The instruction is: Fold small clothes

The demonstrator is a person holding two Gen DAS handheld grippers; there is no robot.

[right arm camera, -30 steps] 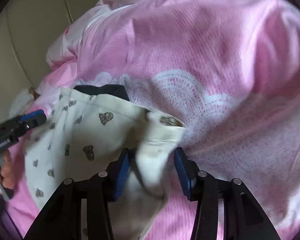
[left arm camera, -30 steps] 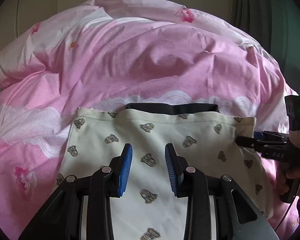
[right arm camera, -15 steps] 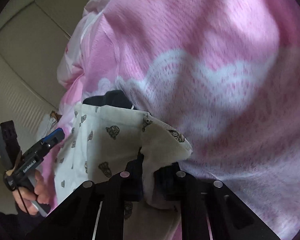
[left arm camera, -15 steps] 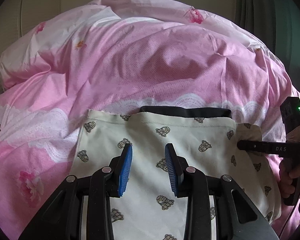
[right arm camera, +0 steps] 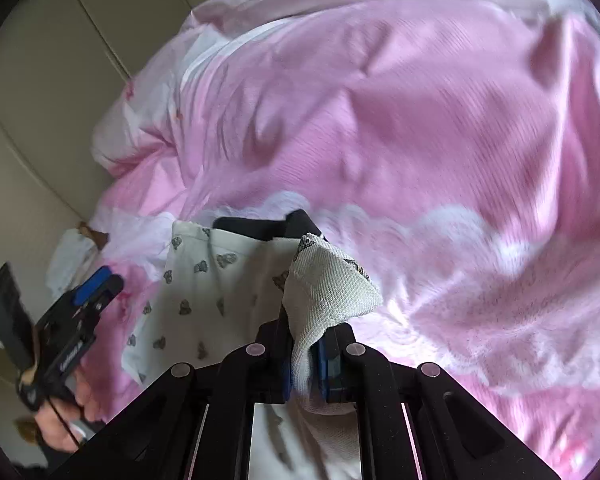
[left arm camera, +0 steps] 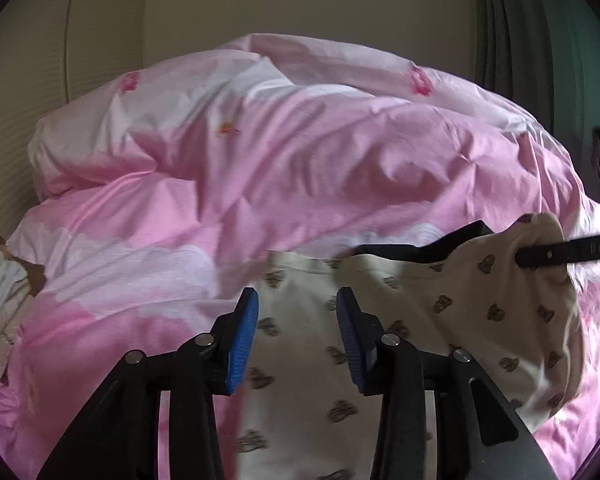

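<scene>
While the right gripper [right arm camera: 306, 364] pinches its corner, the soft, light cream bear-print knit garment [left arm camera: 300, 360] droops; the left gripper [left arm camera: 297, 340], empty, is opening.

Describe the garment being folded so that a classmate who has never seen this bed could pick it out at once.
Start from the big rumpled pink duvet that covers the bed. On its near part lies a small cream garment, one corner pinched and lifted by the right tool. It is the only cream cloth printed with small dark figures, with a black waistband at its far edge.
</scene>
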